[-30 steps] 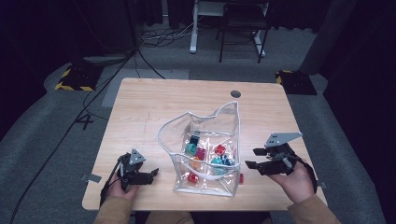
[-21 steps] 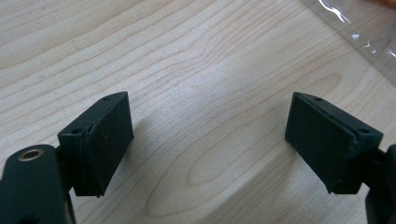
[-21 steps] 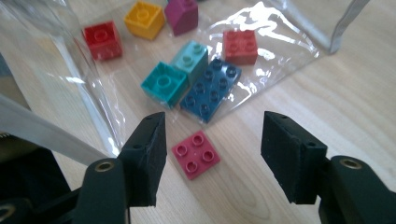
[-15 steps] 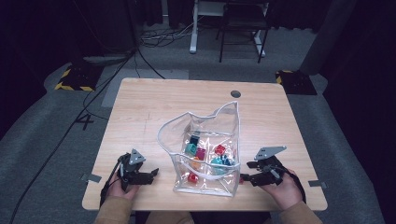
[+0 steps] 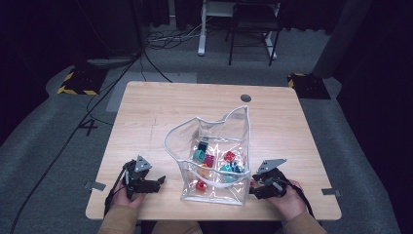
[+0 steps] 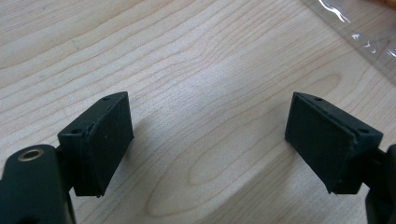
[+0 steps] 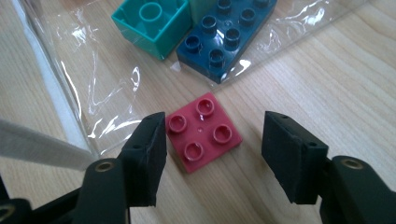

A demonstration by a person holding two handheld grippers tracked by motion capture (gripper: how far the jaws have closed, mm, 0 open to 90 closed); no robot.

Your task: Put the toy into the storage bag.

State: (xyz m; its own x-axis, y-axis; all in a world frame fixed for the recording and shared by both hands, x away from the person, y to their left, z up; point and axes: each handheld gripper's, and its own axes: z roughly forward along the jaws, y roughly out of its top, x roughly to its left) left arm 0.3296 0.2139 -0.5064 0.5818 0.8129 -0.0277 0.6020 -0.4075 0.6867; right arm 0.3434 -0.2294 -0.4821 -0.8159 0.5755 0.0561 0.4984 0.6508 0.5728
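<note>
Lining up my right gripper [image 7: 210, 154], jaws spread wide and empty, around the red brick [image 7: 204, 131] mid-frame on the table beside the clear bag [image 7: 98, 88]. I'd centre, lower, then squeeze its flat sides. Left gripper [image 6: 210, 140] gapes idle.

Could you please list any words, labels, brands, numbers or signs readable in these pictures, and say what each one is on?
"4": a large dark mark that reads like this digit, on the grey floor left of the table.
No readable text on the red brick between the right gripper jaws, on the teal brick and dark blue brick in the clear bag, or on the left gripper.
</note>
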